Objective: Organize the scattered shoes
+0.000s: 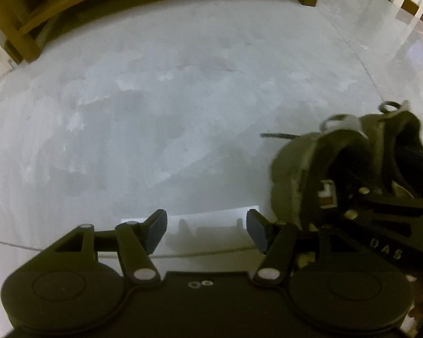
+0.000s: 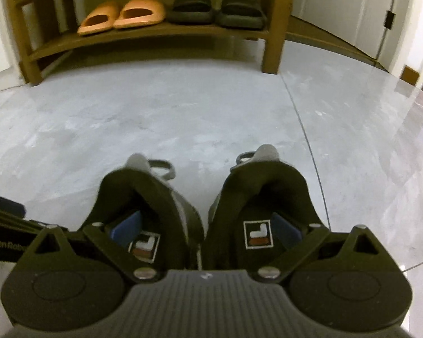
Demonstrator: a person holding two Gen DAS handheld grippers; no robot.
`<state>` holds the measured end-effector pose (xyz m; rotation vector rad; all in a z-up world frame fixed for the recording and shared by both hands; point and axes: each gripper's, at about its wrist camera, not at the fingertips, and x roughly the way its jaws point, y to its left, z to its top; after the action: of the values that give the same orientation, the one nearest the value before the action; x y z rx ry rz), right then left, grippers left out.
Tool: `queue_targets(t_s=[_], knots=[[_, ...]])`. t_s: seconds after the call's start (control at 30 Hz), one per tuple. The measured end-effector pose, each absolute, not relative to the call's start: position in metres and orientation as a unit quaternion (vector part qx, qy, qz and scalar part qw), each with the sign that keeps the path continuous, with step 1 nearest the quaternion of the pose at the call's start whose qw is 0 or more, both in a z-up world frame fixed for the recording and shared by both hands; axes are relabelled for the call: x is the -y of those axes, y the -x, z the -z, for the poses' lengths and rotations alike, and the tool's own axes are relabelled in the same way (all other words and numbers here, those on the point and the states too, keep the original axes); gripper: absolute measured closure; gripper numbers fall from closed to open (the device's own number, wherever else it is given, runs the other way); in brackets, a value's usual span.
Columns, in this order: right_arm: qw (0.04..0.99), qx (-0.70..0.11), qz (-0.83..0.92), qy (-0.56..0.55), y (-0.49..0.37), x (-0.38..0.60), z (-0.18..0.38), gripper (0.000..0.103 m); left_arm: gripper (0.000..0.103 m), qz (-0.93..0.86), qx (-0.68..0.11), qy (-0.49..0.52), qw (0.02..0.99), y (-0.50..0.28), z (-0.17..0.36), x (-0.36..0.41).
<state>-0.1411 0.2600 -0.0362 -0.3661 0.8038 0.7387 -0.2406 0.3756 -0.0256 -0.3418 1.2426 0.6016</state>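
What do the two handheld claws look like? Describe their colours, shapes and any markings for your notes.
Both are black. The left claw has two round housings, jointed link arms with silver pivot pins, and dark blue pads on its fingers. The right claw matches, with blue pads and a grey ribbed body panel. White lettering marks each claw's side. No sleeves or cables show.

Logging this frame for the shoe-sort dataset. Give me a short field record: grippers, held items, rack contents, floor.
left gripper: open, nothing between pads, over bare floor
right gripper: one finger inside each of the two dark sneakers, pinching their inner walls together
shoe rack: wooden, ahead of right gripper
rack lower shelf: orange slides left, dark slippers right
sneaker state: upright, side by side
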Motion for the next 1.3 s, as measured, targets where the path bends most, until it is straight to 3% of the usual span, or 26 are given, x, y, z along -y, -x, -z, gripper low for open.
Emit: queue_targets(t_s=[0.1,0.17,0.47,0.97,1.3], knots=[[0.845,-0.368,-0.343,0.18,0.14,-0.268,0.041,0.01,0.041,-0.276,-0.575,0.164,0.753,0.239,0.032,-0.38],[0.846,-0.365,-0.344,0.182,0.14,-0.271,0.045,0.026,0.041,-0.274,-0.578,0.163,0.751,0.241,0.034,-0.38],[0.84,-0.349,-0.387,0.151,0.141,-0.257,0.047,0.047,0.041,-0.271,-0.584,0.168,0.747,0.247,0.034,-0.38],[0.852,-0.273,-0.436,0.097,0.167,-0.227,0.014,0.062,0.041,-0.286,-0.541,0.161,0.775,0.241,0.001,-0.398],[0.838,-0.253,-0.475,0.092,0.18,-0.216,-0.004,0.065,0.041,-0.313,-0.535,0.173,0.766,0.247,-0.002,-0.414]])
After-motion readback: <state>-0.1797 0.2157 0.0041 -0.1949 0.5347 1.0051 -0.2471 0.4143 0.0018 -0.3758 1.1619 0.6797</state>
